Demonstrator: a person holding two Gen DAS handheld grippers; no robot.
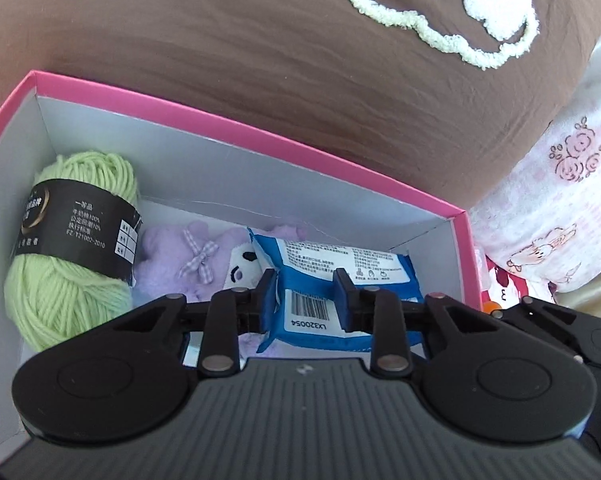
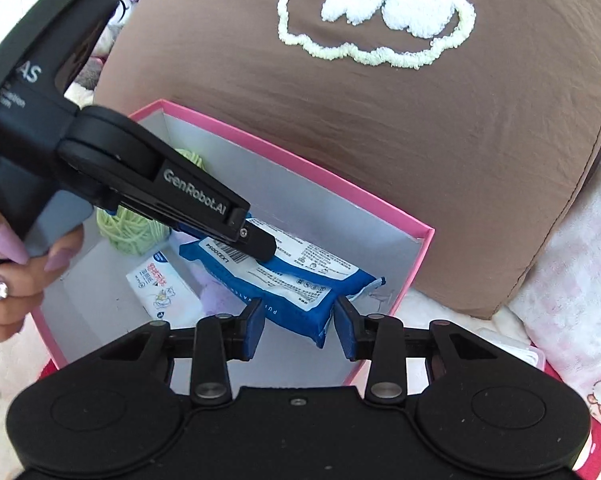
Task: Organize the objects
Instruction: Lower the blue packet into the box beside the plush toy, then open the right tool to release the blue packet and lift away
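A pink box [image 1: 260,142] [image 2: 300,165] with a white inside lies in front of a brown cushion. In it are a ball of green yarn [image 1: 72,288] [image 2: 132,232], a purple plush toy [image 1: 172,264] and a small white tissue pack [image 2: 164,288]. A blue wipes pack [image 1: 324,264] [image 2: 300,280] lies over the plush inside the box. My left gripper [image 1: 306,296] [image 2: 260,246] is shut on its barcode end. My right gripper [image 2: 300,328] is shut on the opposite end, pads against both sides.
The brown cushion [image 1: 300,60] [image 2: 380,120] with a fluffy white cloud pattern rises right behind the box. Pink floral cloth [image 1: 560,200] lies to the right. A person's hand [image 2: 4,280] holds the left gripper's handle at the left edge of the right wrist view.
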